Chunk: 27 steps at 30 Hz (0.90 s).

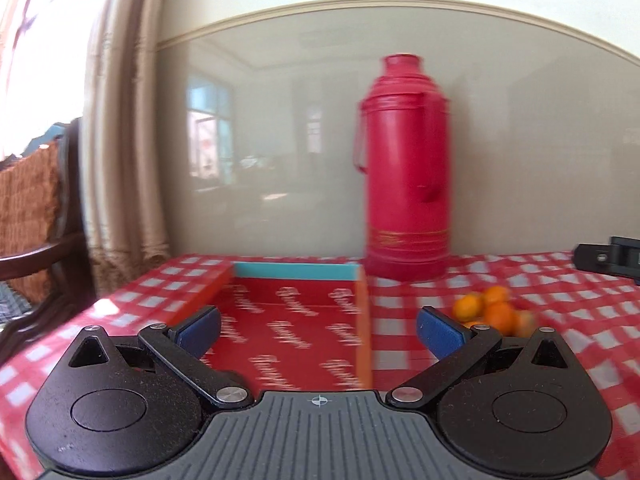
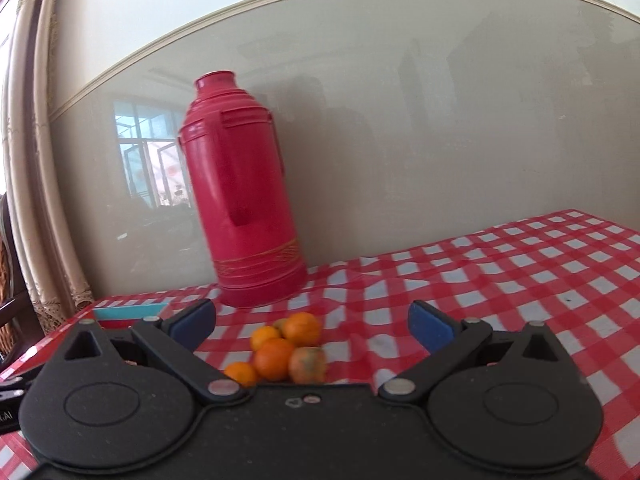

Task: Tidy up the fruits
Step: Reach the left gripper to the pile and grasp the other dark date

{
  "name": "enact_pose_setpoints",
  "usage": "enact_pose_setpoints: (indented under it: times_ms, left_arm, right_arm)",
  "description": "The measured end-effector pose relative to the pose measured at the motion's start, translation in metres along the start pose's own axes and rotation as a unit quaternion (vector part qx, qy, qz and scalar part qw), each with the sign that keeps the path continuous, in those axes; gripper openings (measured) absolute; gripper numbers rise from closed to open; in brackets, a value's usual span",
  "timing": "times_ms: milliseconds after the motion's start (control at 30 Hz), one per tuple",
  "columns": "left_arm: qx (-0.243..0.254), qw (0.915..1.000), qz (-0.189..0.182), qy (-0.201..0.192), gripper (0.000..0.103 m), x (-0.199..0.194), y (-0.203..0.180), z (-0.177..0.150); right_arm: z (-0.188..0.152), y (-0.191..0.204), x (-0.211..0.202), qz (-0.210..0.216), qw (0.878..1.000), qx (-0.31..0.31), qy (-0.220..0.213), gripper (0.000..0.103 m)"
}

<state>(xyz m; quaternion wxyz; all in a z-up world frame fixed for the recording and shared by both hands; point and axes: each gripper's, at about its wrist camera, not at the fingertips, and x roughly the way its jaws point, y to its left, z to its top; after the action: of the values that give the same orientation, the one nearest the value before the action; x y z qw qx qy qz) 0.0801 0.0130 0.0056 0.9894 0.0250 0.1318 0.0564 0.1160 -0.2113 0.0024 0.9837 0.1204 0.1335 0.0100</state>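
Note:
A pile of several small oranges (image 2: pixel 286 350) lies on the red-and-white checked tablecloth, between and just in front of my right gripper's fingers. One fruit (image 2: pixel 307 364) has a greenish patch. My right gripper (image 2: pixel 312 322) is open and empty above them. The pile also shows in the left wrist view (image 1: pixel 490 310), to the right of my left gripper. A shallow red box (image 1: pixel 296 320) with orange sides and a blue far wall lies open in front of my left gripper (image 1: pixel 318 330), which is open and empty over its near end.
A tall red thermos (image 1: pixel 406 168) stands at the back by the wall, behind the box and oranges; it also shows in the right wrist view (image 2: pixel 246 216). A curtain (image 1: pixel 120 140) and a wooden chair (image 1: pixel 32 220) are at the left table edge.

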Motion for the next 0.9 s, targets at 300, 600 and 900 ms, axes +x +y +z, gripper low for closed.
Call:
enact_pose_setpoints:
  times_ms: [300,600,900]
  left_arm:
    - [0.046,0.9938,-0.096,0.034,0.103,0.015,-0.07,-0.009]
    - [0.021,0.986,-0.126,0.107,0.103,0.049,-0.089,-0.016]
    - [0.01,0.9653,-0.218,0.144,0.103,0.059,-0.116,-0.021]
  right_arm:
    - [0.006,-0.035,-0.01,-0.03,0.999,-0.014,-0.006,0.097]
    - [0.008,-0.057,-0.006,-0.047,0.999,-0.009,0.003,0.097]
    - [0.008,-0.066,-0.004,-0.061,0.998,-0.03,0.002,0.097]
